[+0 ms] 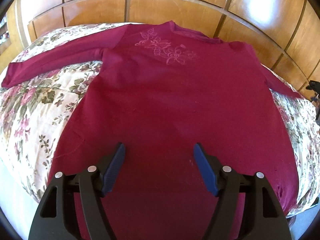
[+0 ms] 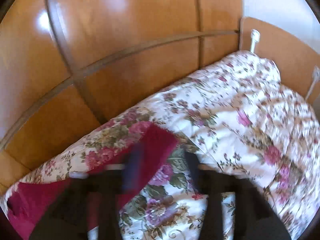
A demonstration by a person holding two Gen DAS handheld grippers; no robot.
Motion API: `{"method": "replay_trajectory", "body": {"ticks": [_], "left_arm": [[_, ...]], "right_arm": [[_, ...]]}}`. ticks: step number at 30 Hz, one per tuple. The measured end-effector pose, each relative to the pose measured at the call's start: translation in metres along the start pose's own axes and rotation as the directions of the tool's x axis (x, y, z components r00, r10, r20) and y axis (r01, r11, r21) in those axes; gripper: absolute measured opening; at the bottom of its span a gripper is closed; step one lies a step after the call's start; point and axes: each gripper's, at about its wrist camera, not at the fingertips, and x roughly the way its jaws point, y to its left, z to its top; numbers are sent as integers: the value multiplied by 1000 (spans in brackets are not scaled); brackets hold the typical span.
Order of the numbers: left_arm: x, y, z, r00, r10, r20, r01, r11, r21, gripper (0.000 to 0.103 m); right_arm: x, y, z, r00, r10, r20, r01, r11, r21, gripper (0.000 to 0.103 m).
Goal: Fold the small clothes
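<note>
Wooden panelling backs a bed with a floral quilt (image 1: 36,108), where a maroon long-sleeved top (image 1: 170,104) lies flat, sleeves out toward the side edges. Left gripper (image 1: 159,160) hovers over its hem, jaws wide, holding nothing. Right gripper (image 2: 163,172), blurred, stands open and empty beside a sleeve (image 2: 158,140)

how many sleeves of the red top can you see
2. The left sleeve lies stretched out flat over the floral quilt; the right sleeve runs down toward the quilt's right edge, its cuff seen in the right wrist view.
</note>
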Motion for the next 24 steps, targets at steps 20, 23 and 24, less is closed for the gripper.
{"method": "replay_trajectory", "body": {"ticks": [20,23,24], "left_arm": [[-33,102,-52,999,25,-30,-29,987,-156,55],[-32,95,-50,1000,-7,-20,5,993,-115,39],[-32,94,-48,1000,-18,-17,16,994,-106,32]], "right_arm": [[-169,89,-315,768,279,-576,-602,622,-501,46],[-178,95,-323,728,275,-628,-646,581,-494,15],[-180,97,-329,739,250,-626,-636,567,-524,16]]}}
